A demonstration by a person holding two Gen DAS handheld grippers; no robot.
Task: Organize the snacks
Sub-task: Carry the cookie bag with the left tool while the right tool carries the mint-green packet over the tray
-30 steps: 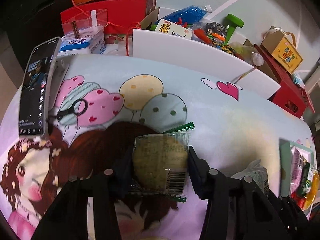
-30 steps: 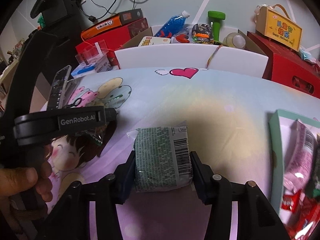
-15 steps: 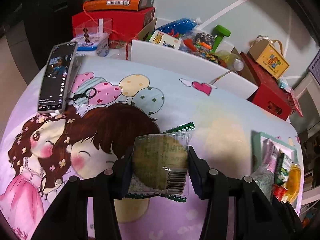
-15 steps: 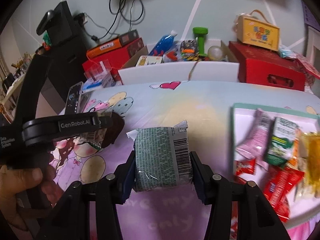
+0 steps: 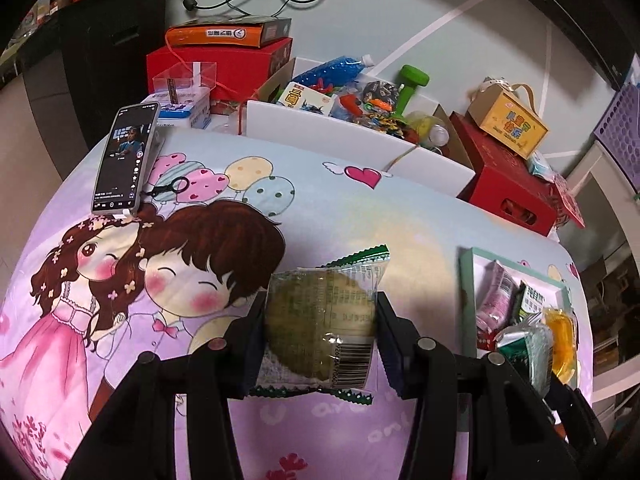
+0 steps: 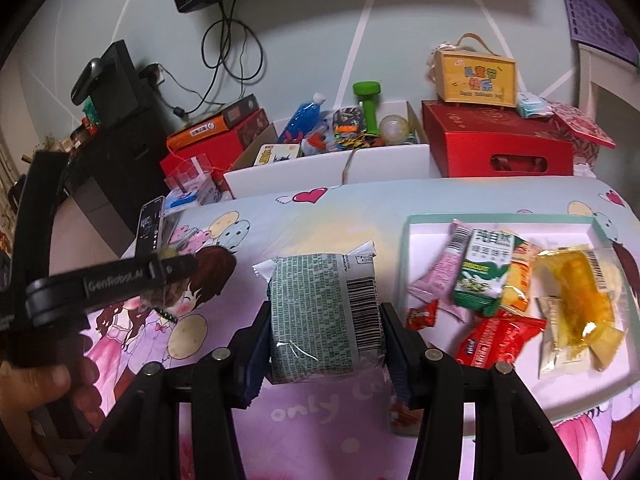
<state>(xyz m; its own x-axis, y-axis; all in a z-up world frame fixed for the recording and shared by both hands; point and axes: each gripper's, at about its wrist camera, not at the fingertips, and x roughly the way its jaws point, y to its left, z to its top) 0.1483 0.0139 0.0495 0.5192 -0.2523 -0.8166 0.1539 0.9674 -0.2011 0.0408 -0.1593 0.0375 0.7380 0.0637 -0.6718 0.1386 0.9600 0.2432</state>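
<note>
Soft, even indoor light is falling on the worktop point(image 5: 400, 216); a warm yellowish patch is showing near its middle. Fisheye distortion is bending the edges, and corners are fading to black. Glare is glinting off the wrapper point(image 6: 296, 350). The tray point(image 6: 500, 218) snacks are appearing slightly motion-blurred; the far background is staying dim.

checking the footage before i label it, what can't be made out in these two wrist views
- Left wrist view: the front of the cake packet faces away; only its barcode side shows in the left gripper.
- Left wrist view: the tray is partly hidden by the right gripper's packet.
- Right wrist view: the green packet in the right gripper has print too small to read.
- Right wrist view: the phone is edge-on.
</note>
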